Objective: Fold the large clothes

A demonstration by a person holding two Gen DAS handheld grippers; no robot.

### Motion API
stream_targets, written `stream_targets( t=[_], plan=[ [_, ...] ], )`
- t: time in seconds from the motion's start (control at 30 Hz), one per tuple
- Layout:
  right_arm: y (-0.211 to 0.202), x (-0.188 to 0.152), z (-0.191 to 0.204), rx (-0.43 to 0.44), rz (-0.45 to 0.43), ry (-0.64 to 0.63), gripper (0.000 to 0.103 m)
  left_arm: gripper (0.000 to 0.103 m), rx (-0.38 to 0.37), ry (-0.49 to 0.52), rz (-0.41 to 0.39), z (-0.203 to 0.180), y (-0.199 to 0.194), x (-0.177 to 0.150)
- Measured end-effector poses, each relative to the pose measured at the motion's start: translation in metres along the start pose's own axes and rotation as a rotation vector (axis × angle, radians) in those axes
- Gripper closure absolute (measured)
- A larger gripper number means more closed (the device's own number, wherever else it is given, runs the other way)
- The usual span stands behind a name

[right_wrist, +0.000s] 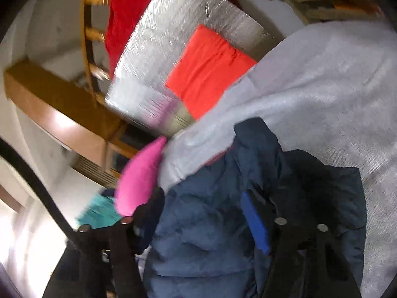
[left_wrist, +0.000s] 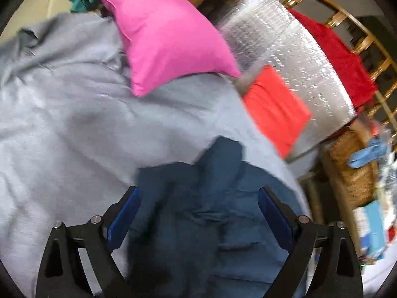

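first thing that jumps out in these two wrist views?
The bright pink pillow lying on the grey sheet at the top of the left wrist view, with the folded orange-red cloth on a silver foil-covered slab to its right. Nearest the cameras, a crumpled navy puffy jacket lies on the sheet, between the spread fingers of the left gripper.

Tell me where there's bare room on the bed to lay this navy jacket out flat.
The widest free patch is the grey sheet, bordered by the pink pillow above and the navy jacket below. The silver foil mat is bare only around the folded orange cloth. It is crowded by the wicker basket and the red cloth.
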State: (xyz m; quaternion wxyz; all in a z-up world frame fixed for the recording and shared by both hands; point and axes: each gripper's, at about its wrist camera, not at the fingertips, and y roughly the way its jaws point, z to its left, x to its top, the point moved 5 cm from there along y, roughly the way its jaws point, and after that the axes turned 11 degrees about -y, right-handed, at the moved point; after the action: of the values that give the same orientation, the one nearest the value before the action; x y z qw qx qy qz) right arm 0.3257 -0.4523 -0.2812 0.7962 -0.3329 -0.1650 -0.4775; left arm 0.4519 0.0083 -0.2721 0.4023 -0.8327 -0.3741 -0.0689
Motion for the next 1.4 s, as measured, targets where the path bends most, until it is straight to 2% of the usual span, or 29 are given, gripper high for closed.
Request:
stream_targets(
  t=[0.1, 0.17, 0.27, 0.33, 0.4, 0.47, 0.53, 0.6, 0.7, 0.8, 0.9, 1.0, 1.13, 1.2, 1.33, 1.4],
  plan=[
    [0.011, 0.003, 0.005, -0.1, 0.02, -0.06, 0.039, 0.008, 0.162, 0.049, -0.03, 0.013, 0.004, 0.0],
    [0.022, 0.006, -0.001, -0.184, 0.055, -0.084, 0.039, 0.008, 0.226, 0.089, -0.022, 0.019, 0.007, -0.004],
    [0.049, -0.001, -0.038, -0.289, 0.145, -0.025, 0.038, 0.008, 0.293, 0.168, -0.014, 0.021, 0.013, -0.011],
    [0.062, -0.007, -0.055, -0.295, 0.195, 0.038, 0.038, 0.008, 0.33, 0.258, -0.033, 0.016, 0.012, -0.017],
    [0.058, -0.004, -0.052, -0.312, 0.183, 0.036, 0.038, 0.008, 0.34, 0.349, -0.05, 0.007, 0.01, -0.023],
    [0.05, 0.0, -0.035, -0.34, 0.161, -0.023, 0.037, 0.008, 0.353, 0.445, -0.075, -0.002, 0.007, -0.029],
    [0.045, 0.001, -0.009, -0.317, 0.134, -0.103, 0.037, 0.008, 0.35, 0.522, -0.105, -0.011, 0.003, -0.034],
    [0.047, -0.002, 0.021, -0.273, 0.133, -0.179, 0.037, 0.008, 0.329, 0.556, -0.115, -0.018, -0.001, -0.036],
    [0.066, -0.012, 0.058, -0.245, 0.173, -0.266, 0.038, 0.008, 0.296, 0.584, -0.136, -0.027, -0.009, -0.037],
    [0.101, -0.019, 0.073, -0.289, 0.231, -0.322, 0.039, 0.008, 0.284, 0.602, -0.159, -0.032, -0.012, -0.035],
    [0.138, -0.026, 0.067, -0.33, 0.318, -0.31, 0.039, 0.008, 0.277, 0.595, -0.169, -0.033, -0.015, -0.031],
    [0.173, -0.03, 0.052, -0.42, 0.401, -0.323, 0.038, 0.008, 0.278, 0.585, -0.175, -0.032, -0.017, -0.029],
    [0.179, -0.022, 0.055, -0.447, 0.411, -0.322, 0.038, 0.008, 0.283, 0.575, -0.183, -0.03, -0.018, -0.024],
    [0.176, -0.018, 0.07, -0.423, 0.38, -0.354, 0.038, 0.008, 0.283, 0.574, -0.185, -0.029, -0.019, -0.024],
    [0.169, -0.023, 0.117, -0.294, 0.346, -0.419, 0.039, 0.008, 0.288, 0.574, -0.195, -0.028, -0.022, -0.021],
    [0.177, -0.031, 0.145, -0.215, 0.363, -0.461, 0.042, 0.008, 0.293, 0.572, -0.201, -0.026, -0.024, -0.02]
  ],
)
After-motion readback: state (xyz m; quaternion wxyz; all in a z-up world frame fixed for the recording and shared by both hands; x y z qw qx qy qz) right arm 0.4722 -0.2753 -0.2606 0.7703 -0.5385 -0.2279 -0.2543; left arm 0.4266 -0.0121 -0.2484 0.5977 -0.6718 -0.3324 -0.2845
